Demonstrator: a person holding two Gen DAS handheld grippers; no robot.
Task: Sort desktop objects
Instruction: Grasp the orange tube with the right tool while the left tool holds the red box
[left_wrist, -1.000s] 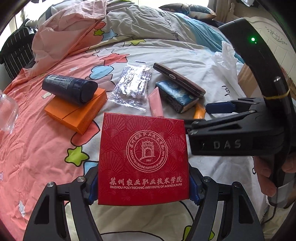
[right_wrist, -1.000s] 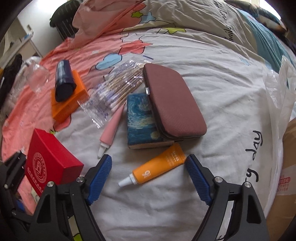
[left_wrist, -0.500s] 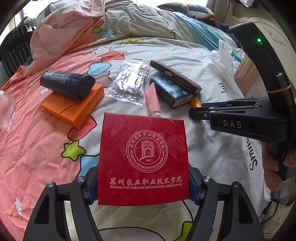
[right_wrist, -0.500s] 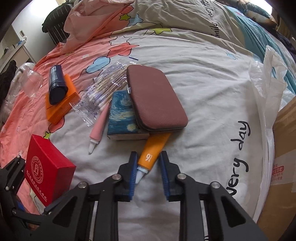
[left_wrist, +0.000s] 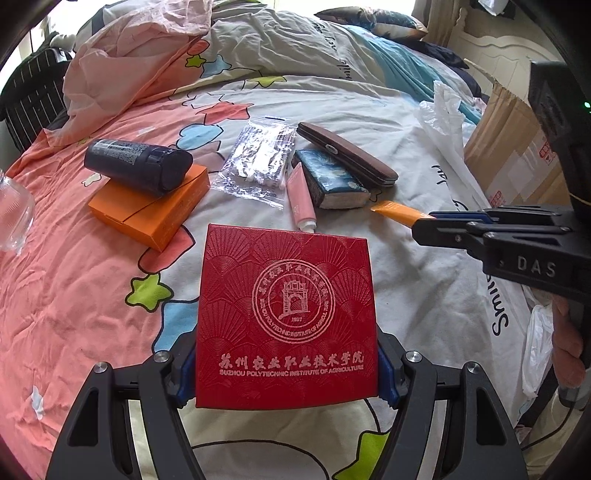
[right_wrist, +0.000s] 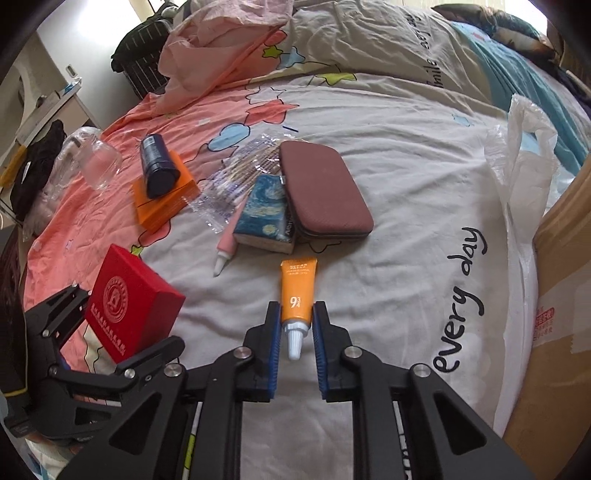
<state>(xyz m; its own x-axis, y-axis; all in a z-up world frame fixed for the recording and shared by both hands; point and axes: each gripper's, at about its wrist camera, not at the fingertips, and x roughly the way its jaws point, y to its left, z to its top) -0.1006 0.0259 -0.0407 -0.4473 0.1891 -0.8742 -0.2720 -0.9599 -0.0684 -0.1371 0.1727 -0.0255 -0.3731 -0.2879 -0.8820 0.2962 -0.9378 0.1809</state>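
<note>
Both grippers loaded over the bed, orange tube just picked

Right gripper (right_wrist: 294, 325) clenched on orange tube (right_wrist: 297, 291) near its cap, mid-bed; keep squeeze light, lift straight. Left gripper (left_wrist: 286, 363) grasps red box (left_wrist: 286, 314), lid shut, contents unseen. Cardboard box (right_wrist: 557, 295) at bed's right edge, inside hidden

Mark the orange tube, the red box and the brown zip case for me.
orange tube (right_wrist: 298, 291), right wrist view, on its printed body above the cap.
red box (left_wrist: 286, 314), left wrist view, on the lid's round emblem.
brown zip case (right_wrist: 325, 188), right wrist view, middle of its top face.
</note>
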